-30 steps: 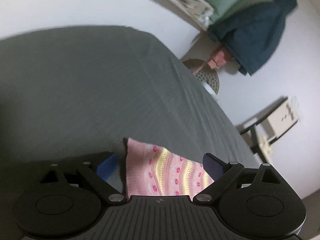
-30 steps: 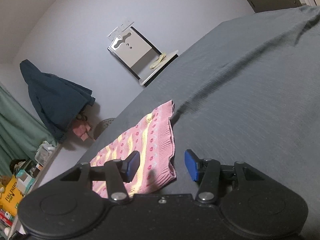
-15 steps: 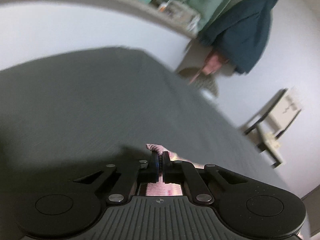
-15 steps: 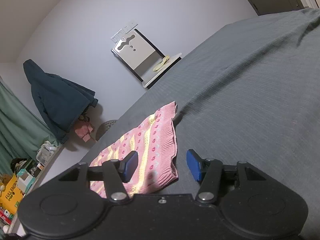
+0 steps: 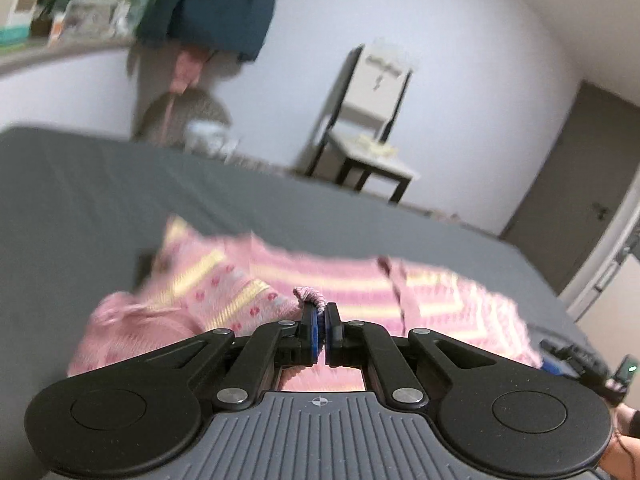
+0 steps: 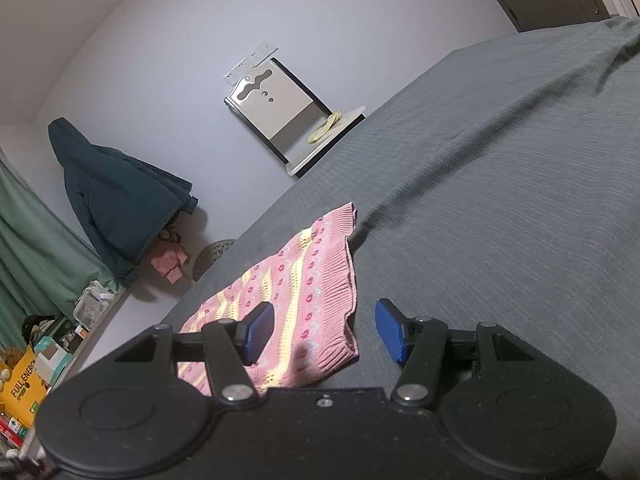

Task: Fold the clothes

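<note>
A pink knitted garment (image 5: 256,276) with yellow stripes and red dots lies spread on the grey bed (image 5: 80,184). My left gripper (image 5: 321,320) is shut on a bunched edge of it, a tuft of pink knit sticking up above the blue pads; this view is blurred. In the right wrist view the same garment (image 6: 296,280) lies flat on the bed (image 6: 500,184). My right gripper (image 6: 324,330) hangs open just above its near corner, the left blue pad (image 6: 260,330) over the cloth and the right pad (image 6: 390,334) over bare sheet.
A chair (image 6: 280,108) with a yellow item on its seat stands beside the bed by the white wall. A dark blue coat (image 6: 112,196) hangs to the left, with green curtains (image 6: 32,256) and a cluttered shelf (image 6: 36,356) below. A door (image 5: 576,176) is at the right.
My left gripper went from open over the garment to shut on its edge, then swung round with the cloth pulled along. The right gripper has barely moved and stays open.
</note>
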`<act>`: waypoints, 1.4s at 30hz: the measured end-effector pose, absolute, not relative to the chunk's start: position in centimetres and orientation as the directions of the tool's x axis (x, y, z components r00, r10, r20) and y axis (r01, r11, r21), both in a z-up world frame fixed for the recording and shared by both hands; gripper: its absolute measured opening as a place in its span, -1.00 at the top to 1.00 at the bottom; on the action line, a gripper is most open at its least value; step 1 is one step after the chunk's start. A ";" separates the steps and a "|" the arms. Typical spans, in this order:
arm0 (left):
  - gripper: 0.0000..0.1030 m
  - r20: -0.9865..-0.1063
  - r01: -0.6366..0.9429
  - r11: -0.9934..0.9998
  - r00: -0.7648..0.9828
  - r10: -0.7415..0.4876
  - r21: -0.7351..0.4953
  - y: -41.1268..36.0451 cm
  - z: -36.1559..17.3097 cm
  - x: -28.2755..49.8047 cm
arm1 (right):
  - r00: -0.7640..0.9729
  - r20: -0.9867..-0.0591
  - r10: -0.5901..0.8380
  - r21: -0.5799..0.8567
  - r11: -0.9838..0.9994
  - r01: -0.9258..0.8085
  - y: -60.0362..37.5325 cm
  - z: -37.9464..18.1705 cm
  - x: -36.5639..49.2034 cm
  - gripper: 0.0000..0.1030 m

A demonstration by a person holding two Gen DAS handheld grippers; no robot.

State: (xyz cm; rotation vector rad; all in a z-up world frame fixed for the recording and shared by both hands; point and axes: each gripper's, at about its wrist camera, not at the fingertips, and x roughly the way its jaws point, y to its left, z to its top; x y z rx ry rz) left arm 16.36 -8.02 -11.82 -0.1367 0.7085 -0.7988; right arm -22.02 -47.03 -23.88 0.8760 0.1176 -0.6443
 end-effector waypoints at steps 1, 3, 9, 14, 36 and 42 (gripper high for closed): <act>0.95 -0.550 0.578 0.724 0.490 -0.677 -0.376 -8.5 -12.7 15.8 | 0.807 -0.350 -0.477 0.678 0.466 0.569 -47.0 -23.9 -22.0 -0.07; 0.94 -0.590 0.513 0.766 0.500 -0.634 -0.389 -9.5 -14.6 14.6 | 0.807 -0.349 -0.476 0.679 0.465 0.568 -47.0 -23.8 -22.1 -0.07; 0.53 -0.549 0.639 0.721 0.513 -0.660 -0.268 -9.1 -14.4 11.1 | 0.809 -0.345 -0.476 0.682 0.465 0.564 -46.8 -23.9 -22.2 -0.07; -0.99 -0.484 0.755 0.644 0.521 -0.703 -0.124 -8.0 -13.4 8.5 | 0.809 -0.346 -0.476 0.681 0.466 0.565 -46.8 -23.9 -22.2 -0.08; -0.99 -0.789 0.963 0.267 0.198 -0.582 0.045 -2.4 -14.5 9.7 | 0.808 -0.346 -0.477 0.682 0.464 0.566 -46.2 -23.5 -22.3 -0.09; -0.99 -0.763 0.861 -0.027 0.435 -0.478 0.508 -3.4 -13.2 5.2 | 0.784 -0.384 -0.487 0.636 0.476 0.607 -45.7 -22.2 -22.1 -0.09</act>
